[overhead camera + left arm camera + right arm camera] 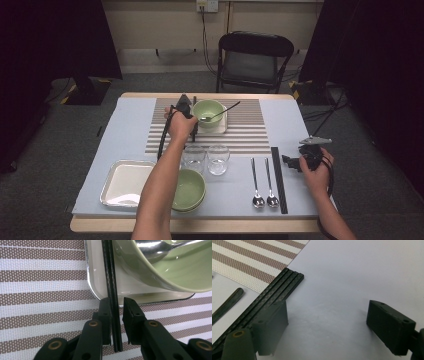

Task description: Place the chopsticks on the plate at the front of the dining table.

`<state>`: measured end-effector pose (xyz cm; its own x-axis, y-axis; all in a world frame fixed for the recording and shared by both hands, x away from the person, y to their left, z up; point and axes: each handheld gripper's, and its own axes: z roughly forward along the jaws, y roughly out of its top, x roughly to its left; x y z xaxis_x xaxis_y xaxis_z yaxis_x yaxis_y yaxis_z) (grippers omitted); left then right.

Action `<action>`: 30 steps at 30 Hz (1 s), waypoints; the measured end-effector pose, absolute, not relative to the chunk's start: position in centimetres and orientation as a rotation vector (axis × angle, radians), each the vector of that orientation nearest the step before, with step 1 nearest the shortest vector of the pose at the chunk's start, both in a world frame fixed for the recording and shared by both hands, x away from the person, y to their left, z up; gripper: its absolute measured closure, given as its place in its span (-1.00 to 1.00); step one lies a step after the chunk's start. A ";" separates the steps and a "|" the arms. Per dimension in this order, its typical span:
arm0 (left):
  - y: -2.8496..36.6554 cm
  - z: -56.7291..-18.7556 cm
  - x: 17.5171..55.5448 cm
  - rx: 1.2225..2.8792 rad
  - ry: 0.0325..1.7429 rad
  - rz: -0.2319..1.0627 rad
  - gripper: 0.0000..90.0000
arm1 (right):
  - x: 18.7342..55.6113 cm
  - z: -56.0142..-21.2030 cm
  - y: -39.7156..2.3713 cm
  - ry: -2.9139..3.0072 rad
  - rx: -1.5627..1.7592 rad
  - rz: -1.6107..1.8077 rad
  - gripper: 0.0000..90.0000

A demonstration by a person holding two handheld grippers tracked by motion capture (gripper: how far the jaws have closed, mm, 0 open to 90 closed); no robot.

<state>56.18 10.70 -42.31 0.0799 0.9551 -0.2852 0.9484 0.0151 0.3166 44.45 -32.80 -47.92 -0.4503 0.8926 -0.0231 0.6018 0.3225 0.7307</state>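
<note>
My left gripper is over the striped placemat, left of a green bowl with a spoon in it. In the left gripper view a pair of black chopsticks runs between the jaws of that gripper and over the rim of the small tray under the bowl. The sticks lie against one pad, and a thin gap shows at the other. My right gripper rests low at the table's right, open, beside more black chopsticks.
Two glasses stand mid-table. Stacked green bowls and a square metal tray sit at the front left. Two spoons lie left of the chopsticks. A folding chair stands beyond the table.
</note>
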 end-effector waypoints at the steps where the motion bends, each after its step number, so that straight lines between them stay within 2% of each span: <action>1: 10.7 -42.3 56.2 1.938 1.878 0.029 0.71 | 44.4 -47.9 -32.8 2.170 1.321 0.925 -0.64; 30: 13.7 -39.3 54.1 1.881 1.783 0.119 0.21 | 44.5 -47.9 -32.8 2.171 1.323 0.926 -0.64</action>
